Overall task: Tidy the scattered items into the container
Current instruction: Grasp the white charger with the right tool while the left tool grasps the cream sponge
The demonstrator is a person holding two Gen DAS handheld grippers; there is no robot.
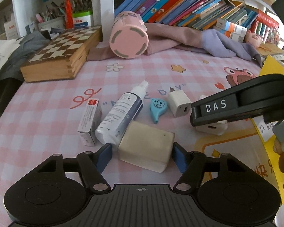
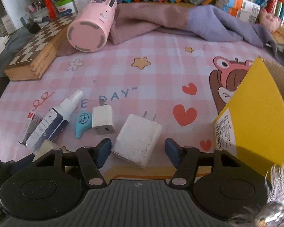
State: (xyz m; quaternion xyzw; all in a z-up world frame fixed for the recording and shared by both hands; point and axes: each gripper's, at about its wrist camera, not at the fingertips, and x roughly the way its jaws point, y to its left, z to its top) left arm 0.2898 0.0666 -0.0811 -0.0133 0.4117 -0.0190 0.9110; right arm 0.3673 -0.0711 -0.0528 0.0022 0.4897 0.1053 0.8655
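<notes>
My left gripper (image 1: 142,154) is open, its blue pads either side of a cream block (image 1: 146,147) lying on the pink checked cloth. Beside the block lie a spray bottle (image 1: 121,115), a small red-and-white box (image 1: 90,121), a blue whistle (image 1: 158,109) and a small white charger (image 1: 179,104). My right gripper (image 2: 138,149) is open around a larger white plug charger (image 2: 138,139); the gripper also shows from the side in the left wrist view (image 1: 217,111). A yellow cardboard box (image 2: 259,117) stands open at the right.
A pink cylindrical cup (image 1: 128,36) lies on its side at the back on pink and purple cloth (image 1: 198,41). A wooden chessboard box (image 1: 60,56) sits back left. Bookshelves with books (image 1: 179,3) line the back.
</notes>
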